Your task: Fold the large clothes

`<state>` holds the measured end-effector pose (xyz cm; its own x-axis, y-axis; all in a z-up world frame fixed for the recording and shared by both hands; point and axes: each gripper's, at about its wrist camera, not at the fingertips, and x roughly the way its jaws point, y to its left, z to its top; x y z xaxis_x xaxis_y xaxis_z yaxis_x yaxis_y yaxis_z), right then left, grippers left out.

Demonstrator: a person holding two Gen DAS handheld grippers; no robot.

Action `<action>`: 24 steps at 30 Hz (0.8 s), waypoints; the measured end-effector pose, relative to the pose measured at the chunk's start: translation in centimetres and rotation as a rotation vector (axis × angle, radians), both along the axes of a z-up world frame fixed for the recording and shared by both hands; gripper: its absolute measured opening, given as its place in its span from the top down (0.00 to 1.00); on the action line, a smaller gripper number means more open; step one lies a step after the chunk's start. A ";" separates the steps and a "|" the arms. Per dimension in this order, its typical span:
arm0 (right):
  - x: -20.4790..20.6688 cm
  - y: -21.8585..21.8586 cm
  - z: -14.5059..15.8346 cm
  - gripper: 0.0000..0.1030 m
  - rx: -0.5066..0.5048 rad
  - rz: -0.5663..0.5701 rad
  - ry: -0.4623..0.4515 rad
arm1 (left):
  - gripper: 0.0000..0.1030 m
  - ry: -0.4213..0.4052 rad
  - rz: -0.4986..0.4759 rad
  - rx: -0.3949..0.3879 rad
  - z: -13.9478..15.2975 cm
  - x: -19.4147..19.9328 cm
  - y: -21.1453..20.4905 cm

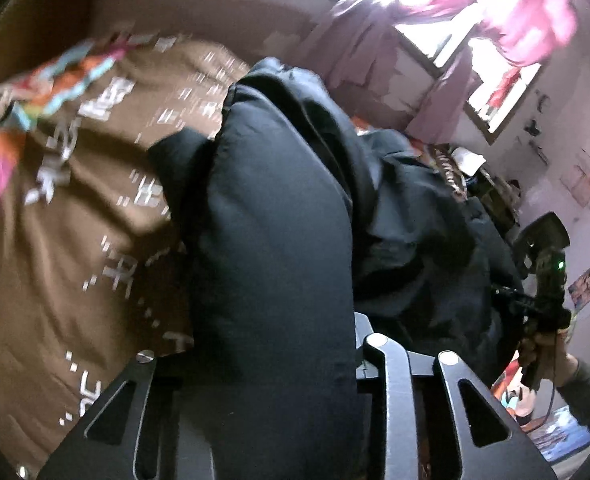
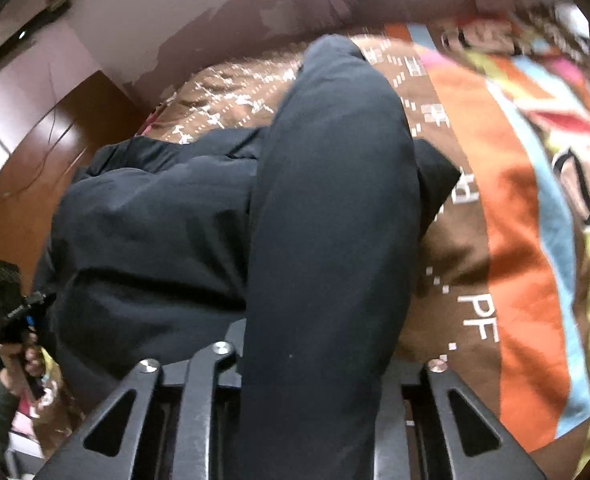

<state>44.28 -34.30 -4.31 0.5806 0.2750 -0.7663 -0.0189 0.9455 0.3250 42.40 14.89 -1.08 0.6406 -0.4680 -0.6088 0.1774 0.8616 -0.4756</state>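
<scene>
We have each hand-held gripper, left point(image 1: 279, 360) and right point(image 2: 315, 360), clamped on the jacket point(image 1: 279, 208), which lies on the bed point(image 1: 75, 240); we should raise both evenly toward twelve o'clock, keeping the edge taut.

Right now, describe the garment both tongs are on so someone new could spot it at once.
Start at the bed, covered by a brown blanket with white lettering and orange and blue stripes. On it lies a dark navy padded jacket, bulky and smooth. It is the only plain, dark item on the patterned bedding, and a fold of it runs up between the left tongs and the right tongs.
</scene>
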 end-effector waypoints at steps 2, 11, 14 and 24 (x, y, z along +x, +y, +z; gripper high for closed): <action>-0.4 0.2 1.4 0.84 -0.006 0.006 -0.056 | 0.77 -0.036 -0.012 -0.010 1.1 0.1 -1.1; -2.1 -1.1 8.5 0.85 -0.118 -0.057 -0.301 | 0.77 -0.139 -0.070 -0.103 2.6 2.8 -7.2; -3.3 -3.8 9.4 0.85 -0.102 -0.127 -0.333 | 0.77 -0.149 -0.093 -0.101 2.8 4.3 -9.8; -3.7 -10.9 4.1 0.82 -0.102 -0.298 -0.217 | 0.76 -0.072 -0.105 -0.011 -1.0 6.6 -13.5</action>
<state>40.61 -45.17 -0.17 0.7756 -0.0015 -0.6312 0.2036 0.9471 0.2479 48.99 1.41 -2.09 0.6298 -0.5407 -0.5577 0.3001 0.8316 -0.4674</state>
